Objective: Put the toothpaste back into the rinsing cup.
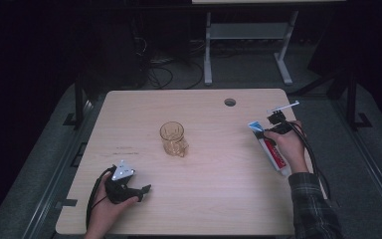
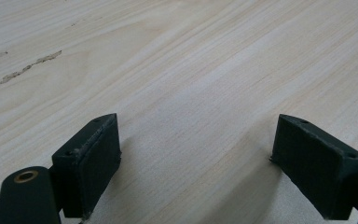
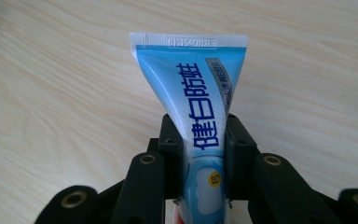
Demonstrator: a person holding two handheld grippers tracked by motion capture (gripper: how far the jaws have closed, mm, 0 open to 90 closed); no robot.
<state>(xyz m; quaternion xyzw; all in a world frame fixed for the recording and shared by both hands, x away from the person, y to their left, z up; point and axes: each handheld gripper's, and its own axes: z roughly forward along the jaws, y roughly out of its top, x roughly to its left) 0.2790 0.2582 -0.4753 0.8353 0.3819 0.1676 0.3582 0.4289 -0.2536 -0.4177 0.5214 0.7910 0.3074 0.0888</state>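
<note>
A blue, white and red toothpaste tube [image 3: 193, 98] is clamped between the black jaws of my right gripper [image 3: 199, 140], its flat crimped end pointing away from the camera. In the high view that tube [image 1: 270, 149] lies along the table's right side, under the hand that holds the right gripper [image 1: 273, 130]. An amber glass mug [image 1: 173, 139] stands upright in the middle of the table. My left gripper [image 1: 138, 193] rests near the front left, jaws wide apart, with bare wood between its pads [image 2: 98, 161].
The light wooden table [image 1: 204, 199] has a round cable hole [image 1: 230, 102] near its far edge. Dark scuff marks [image 2: 21, 71] cross the wood ahead of the left gripper. A desk frame and cables stand on the floor beyond the table.
</note>
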